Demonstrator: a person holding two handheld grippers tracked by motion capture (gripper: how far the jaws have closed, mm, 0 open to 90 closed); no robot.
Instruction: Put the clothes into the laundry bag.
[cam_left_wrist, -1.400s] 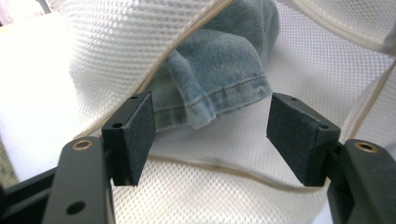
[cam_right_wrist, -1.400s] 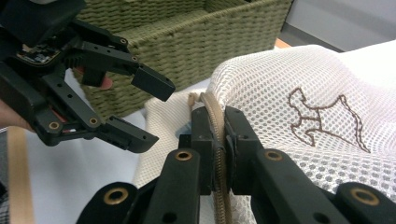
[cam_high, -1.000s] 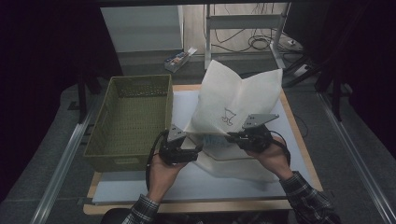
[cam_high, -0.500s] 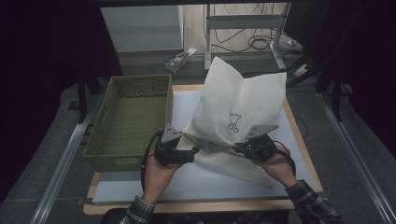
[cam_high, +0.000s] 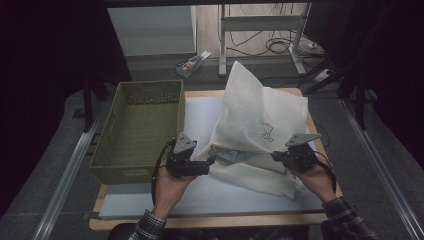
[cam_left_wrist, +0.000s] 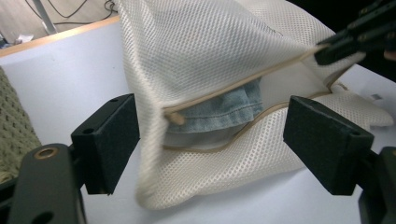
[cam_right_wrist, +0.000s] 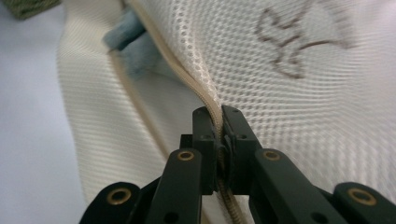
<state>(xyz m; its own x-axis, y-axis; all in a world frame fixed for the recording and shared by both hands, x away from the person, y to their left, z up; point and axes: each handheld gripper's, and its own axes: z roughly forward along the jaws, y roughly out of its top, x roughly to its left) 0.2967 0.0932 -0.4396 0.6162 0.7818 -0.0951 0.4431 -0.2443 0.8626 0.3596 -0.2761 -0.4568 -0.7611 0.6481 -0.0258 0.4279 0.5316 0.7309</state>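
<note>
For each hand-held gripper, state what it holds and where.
Right hand-held gripper pinches the mesh bag at its zipper edge; left hand-held gripper is open, holding nothing.

Cream mesh bag (cam_high: 260, 117) with tan zipper edging and a brown line drawing (cam_high: 268, 133); faded blue denim (cam_left_wrist: 223, 110) inside. Olive-green woven basket (cam_high: 142, 127). White sheet (cam_high: 200, 117) over a wood-toned surface (cam_high: 320, 216). Plaid sleeves (cam_high: 150, 227).

High view is looking dim, w/ surroundings falling to near black; the white sheet on the tabletop (cam_high: 200, 120) is catching the most light. Left gripper view is showing bright, even light on the mesh bag (cam_left_wrist: 210, 60), its lower left edge smearing w/ motion blur. Right gripper view is blurring toward the top, esp. the bag's printed mark (cam_right_wrist: 303, 37).
</note>
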